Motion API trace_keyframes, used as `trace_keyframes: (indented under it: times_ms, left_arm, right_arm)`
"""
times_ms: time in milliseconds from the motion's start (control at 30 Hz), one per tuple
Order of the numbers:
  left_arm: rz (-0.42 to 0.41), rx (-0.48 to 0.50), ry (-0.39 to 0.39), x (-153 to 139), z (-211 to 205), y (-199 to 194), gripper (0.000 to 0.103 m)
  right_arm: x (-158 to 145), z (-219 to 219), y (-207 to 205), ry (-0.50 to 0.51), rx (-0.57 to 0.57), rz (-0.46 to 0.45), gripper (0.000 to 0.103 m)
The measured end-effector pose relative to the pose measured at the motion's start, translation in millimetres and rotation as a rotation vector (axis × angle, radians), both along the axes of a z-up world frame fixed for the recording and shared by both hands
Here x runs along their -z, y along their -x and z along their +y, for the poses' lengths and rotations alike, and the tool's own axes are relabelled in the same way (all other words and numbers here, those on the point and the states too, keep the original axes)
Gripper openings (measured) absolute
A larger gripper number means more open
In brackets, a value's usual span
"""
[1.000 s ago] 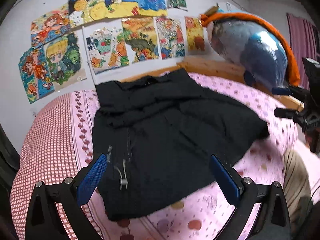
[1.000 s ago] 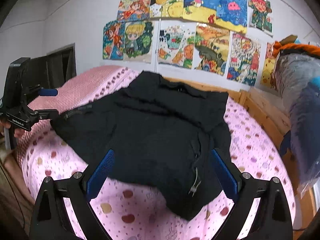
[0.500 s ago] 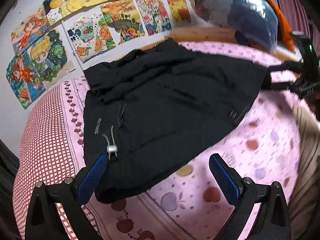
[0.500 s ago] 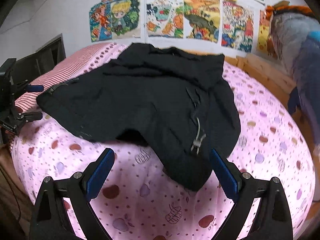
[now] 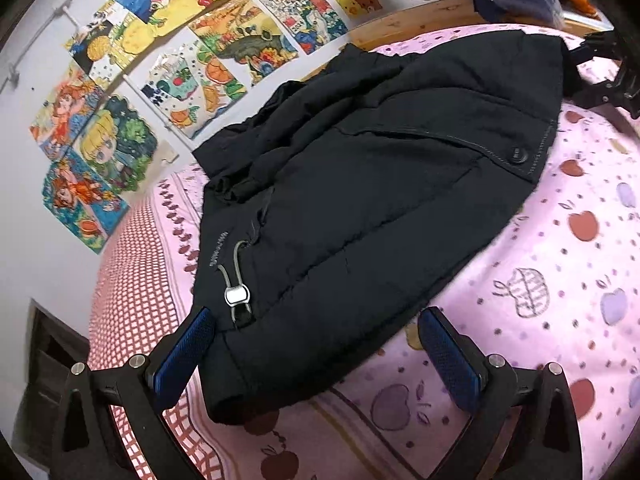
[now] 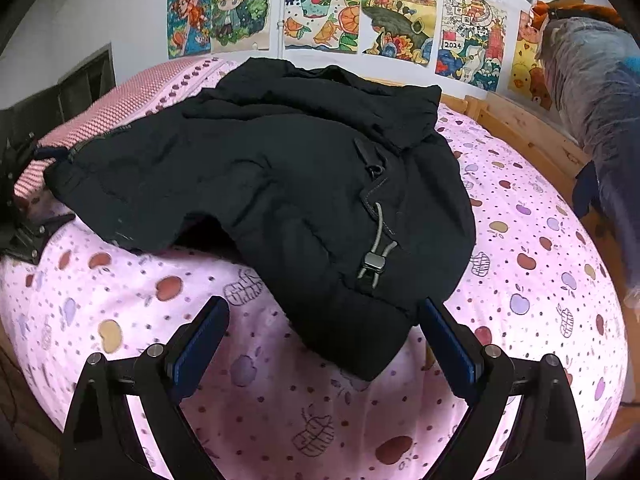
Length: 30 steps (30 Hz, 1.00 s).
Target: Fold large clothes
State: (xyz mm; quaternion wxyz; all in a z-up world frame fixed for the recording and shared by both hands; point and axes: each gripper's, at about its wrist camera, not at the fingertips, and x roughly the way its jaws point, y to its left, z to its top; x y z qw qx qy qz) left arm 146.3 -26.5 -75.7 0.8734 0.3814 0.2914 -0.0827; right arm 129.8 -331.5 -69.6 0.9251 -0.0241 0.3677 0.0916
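A large black jacket (image 5: 360, 184) lies spread on the pink apple-print bed sheet (image 5: 560, 280); it also shows in the right wrist view (image 6: 280, 168). A grey drawstring with a toggle (image 5: 237, 295) hangs at its hem near my left gripper (image 5: 316, 344), which is open with the hem corner between its blue pads. My right gripper (image 6: 324, 340) is open, and the other hem corner with a dark toggle (image 6: 374, 262) lies between its pads. Each gripper shows small at the far edge of the other's view.
Colourful drawings (image 6: 360, 20) hang on the white wall behind the bed. A wooden bed frame (image 6: 532, 136) runs along the right, with a large bag of bedding (image 6: 600, 80) on it. A red-checked part of the sheet (image 5: 132, 264) lies at the left.
Both grippers have moved down and closer to the jacket's hem corners. The jacket now fills more of each view. Both grippers stay open.
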Motion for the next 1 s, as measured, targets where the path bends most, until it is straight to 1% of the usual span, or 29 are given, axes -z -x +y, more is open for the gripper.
trace_keyframes:
  times_ms: [67, 133, 167, 200, 233, 300, 333, 400, 467, 633, 767, 800, 933, 1000]
  left_arm:
    - [-0.027, -0.02, -0.005, -2, 0, -2, 0.103]
    - [-0.061, -0.043, -0.02, -3, 1, -5, 0.098]
    - [-0.084, -0.056, -0.037, -4, 1, -6, 0.09]
    - [-0.104, -0.066, -0.059, -4, 1, -7, 0.08]
    - [-0.112, -0.071, -0.072, -4, 2, -9, 0.075]
    - [-0.12, -0.075, -0.078, -6, 2, -12, 0.051]
    - [-0.117, -0.067, -0.062, -10, 2, -13, 0.047]
    - [-0.124, -0.055, -0.036, -18, 1, -15, 0.032]
    - [-0.13, -0.049, -0.008, -31, -2, -18, 0.026]
    - [-0.157, -0.048, 0.087, -71, 1, -37, 0.02]
    - [-0.152, -0.076, 0.182, -96, 6, -52, 0.019]
    - [-0.15, -0.082, 0.199, -101, 7, -55, 0.019]
    - [-0.154, -0.101, 0.221, -109, 10, -64, 0.018]
    - [-0.15, -0.117, 0.243, -113, 11, -67, 0.018]
  right_arm:
    - [4, -1, -2, 0.004, 0.016, 0.015, 0.093]
    - [10, -1, -5, 0.033, 0.041, 0.036, 0.093]
    - [12, -1, -7, 0.05, 0.051, 0.039, 0.093]
    - [14, 0, -8, 0.07, 0.062, 0.04, 0.093]
    - [14, -1, -9, 0.072, 0.067, 0.038, 0.093]
    - [13, -2, -10, 0.059, 0.073, 0.037, 0.093]
    - [12, -3, -10, 0.057, 0.073, 0.036, 0.093]
    - [11, -1, -10, 0.063, 0.066, 0.023, 0.093]
    - [10, 2, -8, 0.078, 0.045, 0.005, 0.093]
    - [8, 15, -9, 0.17, 0.028, -0.029, 0.093]
    - [5, 28, -14, 0.267, 0.051, -0.076, 0.093]
    - [5, 35, -16, 0.316, 0.054, -0.093, 0.093]
    - [10, 64, -16, 0.544, 0.042, -0.184, 0.093]
    - [9, 74, -12, 0.611, 0.048, -0.218, 0.093]
